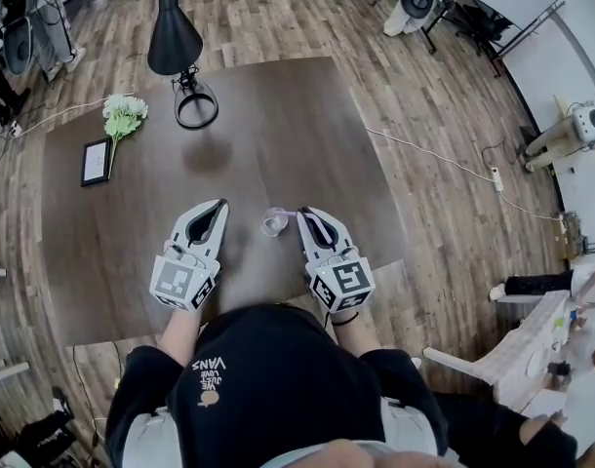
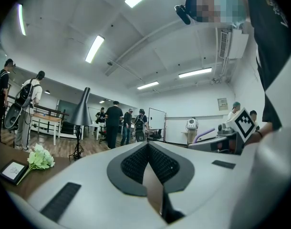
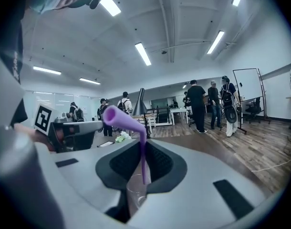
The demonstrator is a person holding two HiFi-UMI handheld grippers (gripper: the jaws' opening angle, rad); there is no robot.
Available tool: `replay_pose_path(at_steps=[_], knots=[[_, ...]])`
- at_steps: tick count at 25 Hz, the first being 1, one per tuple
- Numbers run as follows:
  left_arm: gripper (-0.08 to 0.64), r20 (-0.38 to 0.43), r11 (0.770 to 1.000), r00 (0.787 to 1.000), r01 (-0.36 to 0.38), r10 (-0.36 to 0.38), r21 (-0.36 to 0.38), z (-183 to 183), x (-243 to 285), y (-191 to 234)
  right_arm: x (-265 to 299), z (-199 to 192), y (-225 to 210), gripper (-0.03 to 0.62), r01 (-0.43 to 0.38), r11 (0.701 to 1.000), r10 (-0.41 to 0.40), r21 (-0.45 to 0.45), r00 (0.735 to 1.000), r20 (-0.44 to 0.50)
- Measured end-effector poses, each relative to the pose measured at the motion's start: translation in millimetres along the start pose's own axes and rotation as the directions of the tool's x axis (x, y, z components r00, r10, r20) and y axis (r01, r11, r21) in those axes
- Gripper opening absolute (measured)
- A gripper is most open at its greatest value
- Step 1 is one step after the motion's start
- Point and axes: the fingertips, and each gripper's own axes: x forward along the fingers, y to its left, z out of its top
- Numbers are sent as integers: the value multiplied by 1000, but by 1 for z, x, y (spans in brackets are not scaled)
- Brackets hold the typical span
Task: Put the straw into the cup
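Right gripper (image 3: 144, 144) pinches the purple straw (image 3: 144, 162) on its straight shaft, with the bent end up and left of the jaws. The clear cup (image 3: 135, 194) sits just below the tips, and the straw's lower end appears over its mouth. Judged light, thin-walled and crushable: grip the shaft lightly. Left gripper (image 2: 148, 149) is pressed together, empty.

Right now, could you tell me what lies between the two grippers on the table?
The head view shows a small clear cup between the left gripper and the right gripper, nearer the right.

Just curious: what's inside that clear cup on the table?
Nothing visible yet: the purple straw, pinched in the jaws of the right gripper, hangs over the cup. Those jaws cover its bottom.
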Motion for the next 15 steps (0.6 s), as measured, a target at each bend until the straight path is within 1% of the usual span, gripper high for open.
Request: replay_pose_path(at_steps=[9, 15], knots=[[9, -1, 1000, 1000, -24, 24, -5, -2, -6, 7, 17, -35, 3, 43, -17, 1000, 17, 0, 996, -91], [9, 1, 999, 999, -37, 37, -1, -1, -9, 12, 21, -42, 6, 43, -29, 1000, 29, 3, 993, -112]])
